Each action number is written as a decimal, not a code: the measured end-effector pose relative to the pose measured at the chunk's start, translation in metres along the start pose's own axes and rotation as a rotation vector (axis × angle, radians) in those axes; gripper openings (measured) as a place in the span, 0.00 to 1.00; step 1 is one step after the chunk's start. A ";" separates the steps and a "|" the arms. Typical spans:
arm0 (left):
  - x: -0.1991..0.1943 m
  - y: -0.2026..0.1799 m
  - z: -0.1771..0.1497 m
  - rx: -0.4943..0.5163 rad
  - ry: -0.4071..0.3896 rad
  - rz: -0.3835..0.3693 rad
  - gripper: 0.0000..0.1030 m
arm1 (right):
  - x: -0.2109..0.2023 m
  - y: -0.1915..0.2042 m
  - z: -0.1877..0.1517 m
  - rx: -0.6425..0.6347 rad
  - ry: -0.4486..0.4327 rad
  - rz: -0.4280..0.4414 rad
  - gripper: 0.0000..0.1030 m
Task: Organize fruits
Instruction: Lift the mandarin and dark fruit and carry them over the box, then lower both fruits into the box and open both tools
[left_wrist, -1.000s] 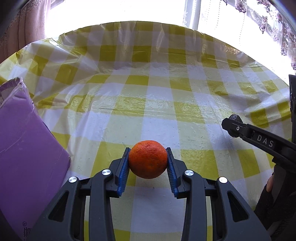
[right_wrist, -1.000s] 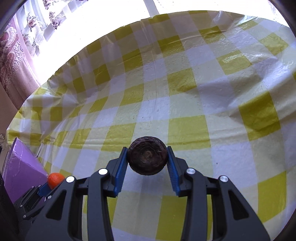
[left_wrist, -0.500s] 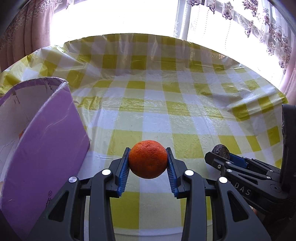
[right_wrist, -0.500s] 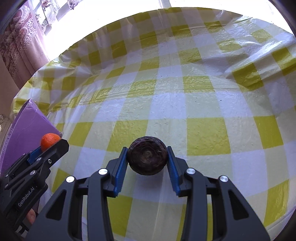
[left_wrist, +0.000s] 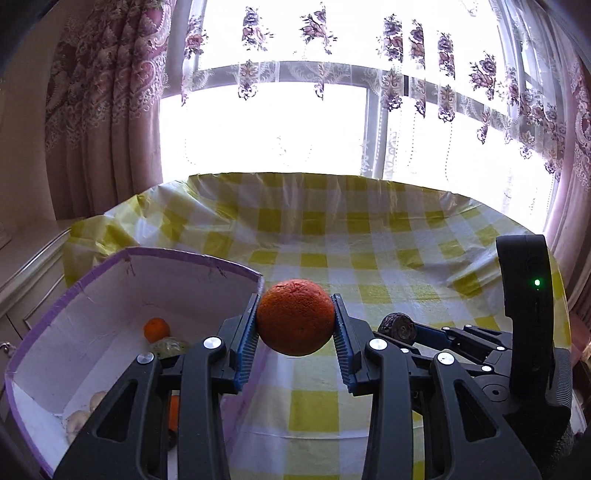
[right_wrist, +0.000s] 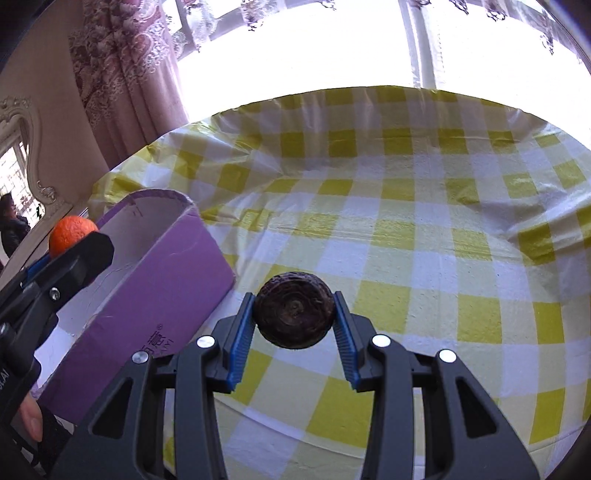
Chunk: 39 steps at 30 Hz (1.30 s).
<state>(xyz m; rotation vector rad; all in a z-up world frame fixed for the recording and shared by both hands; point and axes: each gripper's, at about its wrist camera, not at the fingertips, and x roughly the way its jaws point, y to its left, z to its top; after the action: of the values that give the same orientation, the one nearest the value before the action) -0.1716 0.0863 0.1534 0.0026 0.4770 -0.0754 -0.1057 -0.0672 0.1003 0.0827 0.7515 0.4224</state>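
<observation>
Orange (left_wrist: 295, 317) pinched in left gripper (left_wrist: 295, 332), in the air just beside purple box (left_wrist: 110, 295) holding other fruit. Dark round fruit (right_wrist: 294, 314) pinched in right gripper (right_wrist: 294, 332) above checked tablecloth (right_wrist: 406, 221).

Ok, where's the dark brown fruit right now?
The dark brown fruit is gripped in the right claw, held above the checked tablecloth, just right of the purple box.

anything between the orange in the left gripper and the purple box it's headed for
Nothing visible. The orange, clamped in the left gripper, is level with the purple box rim at its right wall, with only air between. Fruit already lies on the box floor.
</observation>
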 end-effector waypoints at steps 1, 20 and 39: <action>-0.006 0.009 0.003 0.000 -0.005 0.026 0.35 | -0.003 0.015 0.004 -0.035 -0.007 0.018 0.41; 0.001 0.177 -0.028 -0.139 0.270 0.356 0.35 | 0.027 0.188 0.016 -0.416 0.097 0.136 0.41; 0.026 0.189 -0.037 -0.149 0.445 0.363 0.53 | 0.071 0.208 -0.002 -0.516 0.244 0.118 0.52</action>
<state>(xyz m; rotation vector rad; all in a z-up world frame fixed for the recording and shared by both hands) -0.1512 0.2735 0.1056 -0.0411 0.9186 0.3240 -0.1319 0.1511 0.0994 -0.4166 0.8579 0.7367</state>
